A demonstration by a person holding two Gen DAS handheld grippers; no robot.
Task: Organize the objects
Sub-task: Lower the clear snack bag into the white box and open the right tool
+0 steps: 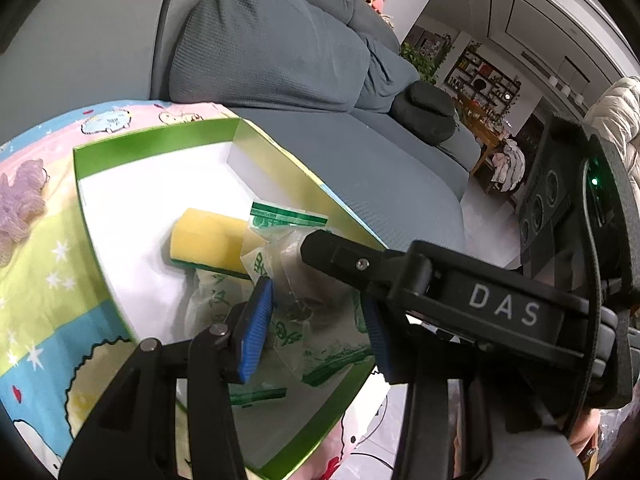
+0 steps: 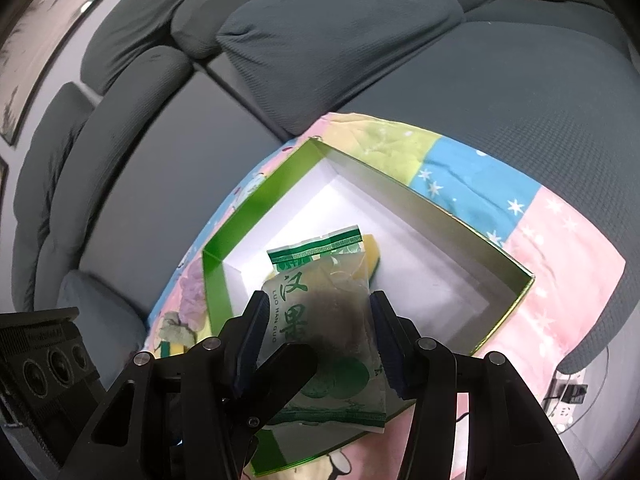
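Left gripper (image 1: 312, 320): pads clamped on clear packet (image 1: 296, 280).
Right gripper (image 2: 316, 340): also pinching packet.
Below: green box (image 2: 216, 280), sponge (image 1: 208, 240) inside.

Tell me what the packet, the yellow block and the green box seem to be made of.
Packet: thin clear plastic film, glossy, creased, printed green. Yellow block: apparently foam sponge, matte and porous, with a green layer beneath. Green box: likely cardboard, shiny green walls, white inside.

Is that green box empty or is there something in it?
Not empty. The green box holds a yellow sponge on its white floor, and a green-printed packet hangs over it.
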